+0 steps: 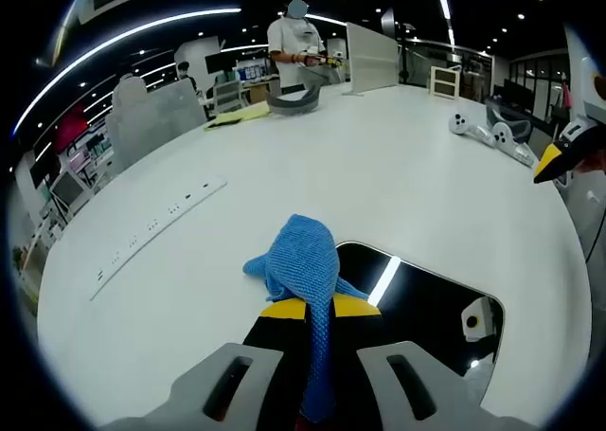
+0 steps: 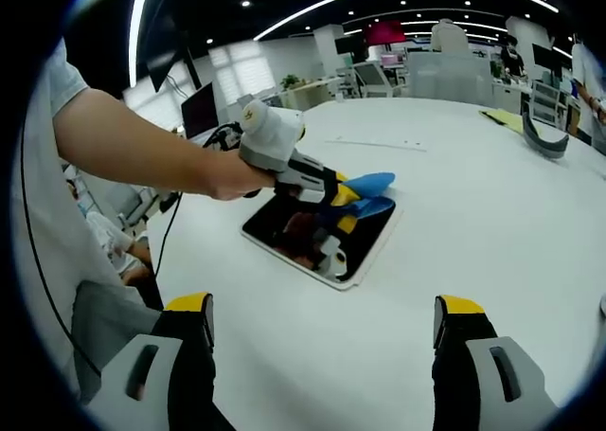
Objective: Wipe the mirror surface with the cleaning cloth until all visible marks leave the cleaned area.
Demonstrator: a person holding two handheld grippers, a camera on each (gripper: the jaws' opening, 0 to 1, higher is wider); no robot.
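My left gripper [image 1: 319,308] is shut on a blue cleaning cloth [image 1: 301,260], which bunches out past the yellow jaw tips. The cloth lies over the near left corner of the mirror [image 1: 426,298], a dark rectangular panel flat on the white table [image 1: 379,175]. In the right gripper view a person's hand holds that left gripper [image 2: 347,209] over the mirror [image 2: 294,224], with the cloth [image 2: 371,185] at the mirror's far edge. My right gripper [image 2: 324,308] stands open above the bare table, short of the mirror. Its yellow tip [image 1: 551,161] enters the left gripper view from the right.
A white power strip [image 1: 156,232] lies on the table to the left. White controllers [image 1: 492,133] sit at the far right. A yellow cloth [image 1: 237,116] and a grey curved object [image 1: 294,99] lie at the far edge, where a person [image 1: 295,43] stands.
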